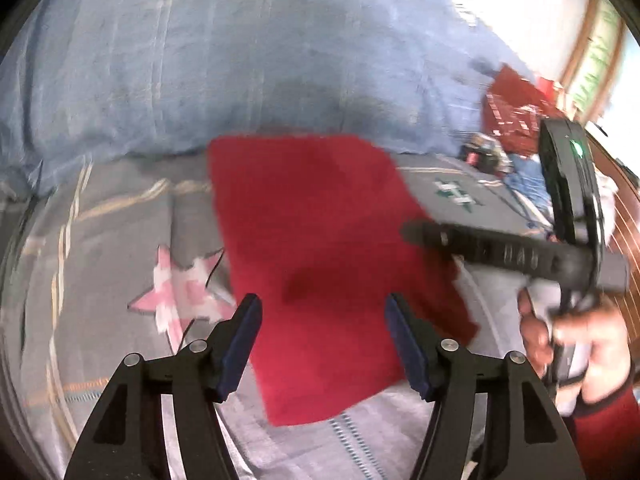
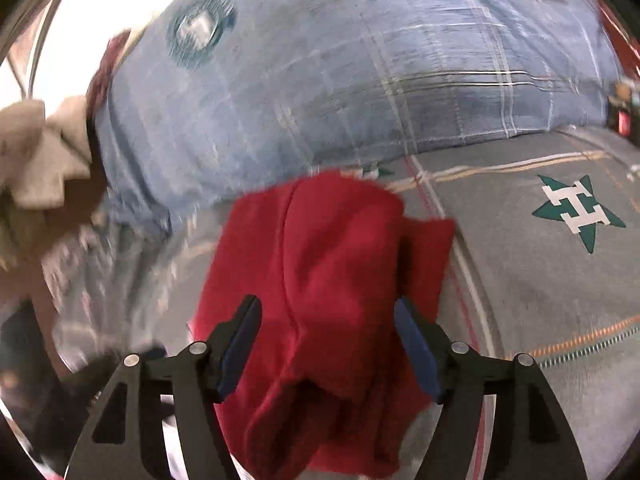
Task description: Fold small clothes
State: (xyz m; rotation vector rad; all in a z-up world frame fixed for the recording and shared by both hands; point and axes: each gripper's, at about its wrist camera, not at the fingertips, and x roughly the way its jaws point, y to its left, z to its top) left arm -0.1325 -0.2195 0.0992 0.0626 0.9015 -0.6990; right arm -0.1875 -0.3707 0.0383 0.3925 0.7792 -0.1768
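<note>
A small red garment [image 1: 320,248] lies folded on the grey bedspread [image 1: 120,240]. My left gripper [image 1: 322,308] is open just above its near edge, with nothing between the fingers. In the left wrist view my right gripper [image 1: 412,232] reaches in from the right over the garment's right edge; whether it is open cannot be told there. In the right wrist view my right gripper [image 2: 328,312] is open, its fingers on either side of the red garment [image 2: 320,264], which lies bunched below them. Both views are motion-blurred.
A large blue plaid pillow [image 1: 200,60] lies behind the garment, also in the right wrist view [image 2: 340,72]. Red clothing [image 1: 516,108] and small items sit at the far right. A beige cloth [image 2: 40,152] lies at the left. A wooden bed frame [image 1: 624,216] borders the right.
</note>
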